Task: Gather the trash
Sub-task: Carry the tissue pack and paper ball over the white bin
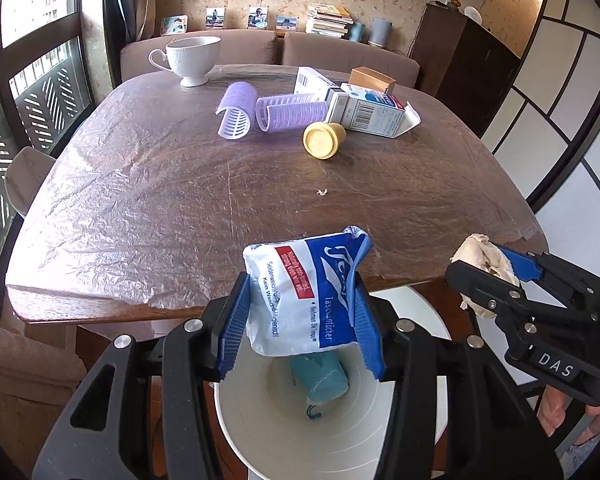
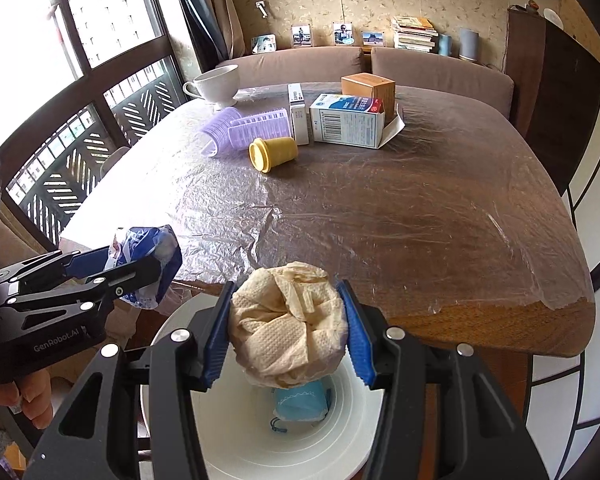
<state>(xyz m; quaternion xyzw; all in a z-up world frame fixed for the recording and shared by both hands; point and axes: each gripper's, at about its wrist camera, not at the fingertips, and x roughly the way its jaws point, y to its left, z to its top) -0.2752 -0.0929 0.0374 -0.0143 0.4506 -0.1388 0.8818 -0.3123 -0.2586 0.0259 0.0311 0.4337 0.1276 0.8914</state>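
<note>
My left gripper is shut on a blue and white tissue packet and holds it over a white bin below the table's near edge. My right gripper is shut on a crumpled beige paper towel, above the same white bin. A teal face mask lies inside the bin, also in the right wrist view. Each gripper shows in the other's view: the right one and the left one.
The wooden table is covered in clear film. At its far side lie two purple hair rollers, a yellow cap, several cartons and a white cup. A small scrap lies mid-table. Sofas stand behind.
</note>
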